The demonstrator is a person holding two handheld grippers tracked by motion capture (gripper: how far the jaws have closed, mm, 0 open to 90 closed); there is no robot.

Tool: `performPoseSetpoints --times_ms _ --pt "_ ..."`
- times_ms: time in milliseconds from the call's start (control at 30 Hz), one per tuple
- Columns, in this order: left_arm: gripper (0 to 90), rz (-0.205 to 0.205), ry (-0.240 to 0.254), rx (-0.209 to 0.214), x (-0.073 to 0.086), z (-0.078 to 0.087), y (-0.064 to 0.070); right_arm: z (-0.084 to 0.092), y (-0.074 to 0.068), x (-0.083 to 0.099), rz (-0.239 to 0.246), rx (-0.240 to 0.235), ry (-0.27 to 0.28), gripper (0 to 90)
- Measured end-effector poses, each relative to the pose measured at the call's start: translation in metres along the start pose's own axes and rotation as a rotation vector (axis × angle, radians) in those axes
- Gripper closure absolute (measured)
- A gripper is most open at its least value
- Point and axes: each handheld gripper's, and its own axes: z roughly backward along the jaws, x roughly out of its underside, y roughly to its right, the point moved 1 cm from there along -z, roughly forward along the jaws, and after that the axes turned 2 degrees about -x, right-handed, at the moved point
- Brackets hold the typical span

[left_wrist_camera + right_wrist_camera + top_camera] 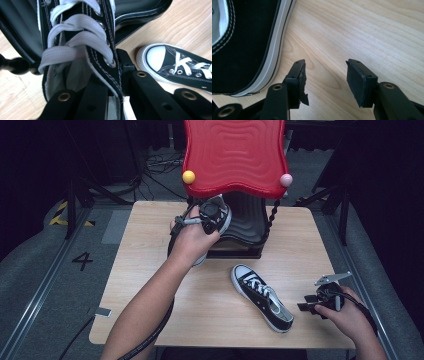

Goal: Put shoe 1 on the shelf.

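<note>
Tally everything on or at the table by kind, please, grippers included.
Black-and-white sneakers: 2, one lying on the table, one held by the left gripper
Shoe rack: 1
Grippers: 2, left gripper, right gripper
Total: 5

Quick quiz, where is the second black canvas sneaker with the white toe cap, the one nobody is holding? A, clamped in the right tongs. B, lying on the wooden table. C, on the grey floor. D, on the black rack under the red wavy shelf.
B: the free black canvas sneaker lies on the light wooden table, apart from the open right tongs; the left tongs grip the other sneaker.
</note>
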Motion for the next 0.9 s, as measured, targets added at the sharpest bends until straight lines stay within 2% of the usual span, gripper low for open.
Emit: performPoseSetpoints --times_ms 200,233,267,300,433,500,600,700,767,900 --pt "87.2 0.019 0.068 -0.082 -0.001 -0.003 0.001 -0.001 -0.001 -0.001 0.005 0.002 0.003 50.1" --pt "87.2 0.0 0.068 -0.083 -0.001 -0.003 -0.001 0.0 -0.001 -0.001 0.004 0.0 0.003 50.0" --pt "87.3 0.022 0.069 -0.089 -0.001 -0.005 0.0 -0.001 -0.001 -0.001 0.002 0.0 0.005 49.8" --pt "87.2 0.044 0.078 -0.087 -0.001 -0.006 0.0 -0.001 -0.001 -0.001 0.003 0.0 0.005 49.7" --pt "87.2 0.068 0.072 -0.067 -0.004 -0.011 -0.002 -0.002 0.0 0.0 0.0 0.0 0.002 49.7" --pt "87.2 0.071 0.087 -0.058 -0.005 -0.012 0.0 -0.002 0.0 0.0 -0.008 -0.005 -0.009 49.7" --pt "87.1 0.064 0.084 -0.06 -0.008 -0.019 0.006 -0.004 -0.001 0.0 -0.006 -0.008 -0.012 49.6" --pt "87.0 0.063 0.052 -0.045 -0.013 -0.031 0.01 -0.005 -0.002 0.0 -0.005 -0.008 -0.013 49.4" --pt "87.0 0.063 0.048 -0.032 -0.016 -0.037 0.012 -0.004 -0.002 0.0 -0.005 -0.01 -0.011 49.3" --pt "86.5 0.072 0.103 -0.026 -0.023 -0.037 0.014 -0.003 -0.001 0.0 -0.006 -0.011 -0.005 48.9"
